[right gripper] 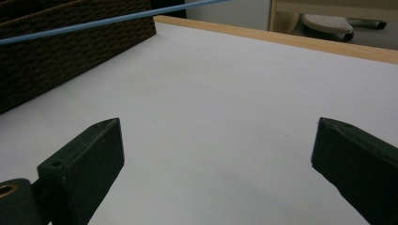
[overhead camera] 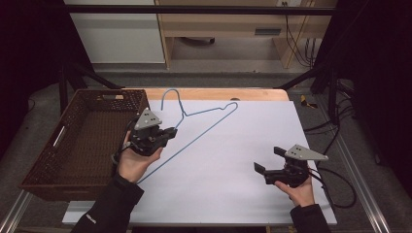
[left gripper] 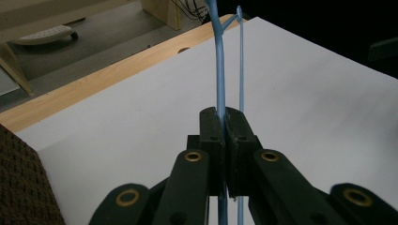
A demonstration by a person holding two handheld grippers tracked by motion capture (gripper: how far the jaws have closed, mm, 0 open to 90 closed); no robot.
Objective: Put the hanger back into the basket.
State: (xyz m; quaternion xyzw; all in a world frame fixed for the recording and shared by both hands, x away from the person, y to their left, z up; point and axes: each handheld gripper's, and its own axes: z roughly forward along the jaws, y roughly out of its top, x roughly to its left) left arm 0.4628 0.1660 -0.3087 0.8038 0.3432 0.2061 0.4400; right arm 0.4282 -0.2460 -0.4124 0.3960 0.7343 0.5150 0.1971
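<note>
Forearms in dark sleeves enter at 6 o'clock of the high view, each hand carrying a black two-jaw gripper. Left gripper (overhead camera: 171,131): jaws pressed together, pinching one wire run of the thin light-blue wire clothes hanger (overhead camera: 204,130). In the left gripper view the pinched wire (left gripper: 220,93) passes between the pads, and a second run of the hanger lies just beside the jaws, outside the grip. Right gripper (overhead camera: 268,160): jaws spread wide, nothing between them, held above the white sheet (overhead camera: 233,184) that covers the wooden table (overhead camera: 214,93).

Hanger position: its hook points toward 12 o'clock near the far table edge; its long bottom wire runs down toward 7 o'clock, past the left gripper, to a corner near the left wrist. The hanger lies at 10 o'clock from the right gripper and well apart from it. A dark-brown woven basket (overhead camera: 46,160) stands at 9 o'clock, just beside the left hand.

Step in hand, by judgement: lifting the hanger, probably toward the basket. Recommended practice:
1. Keep the pinch firm; thin wire pivots readily between flat pads.
2. Lift slowly so the free end does not swing or catch the sheet.
3. Bring the open right gripper to the far wire if the hanger tilts.
4. Clear the basket rim before lowering.
</note>
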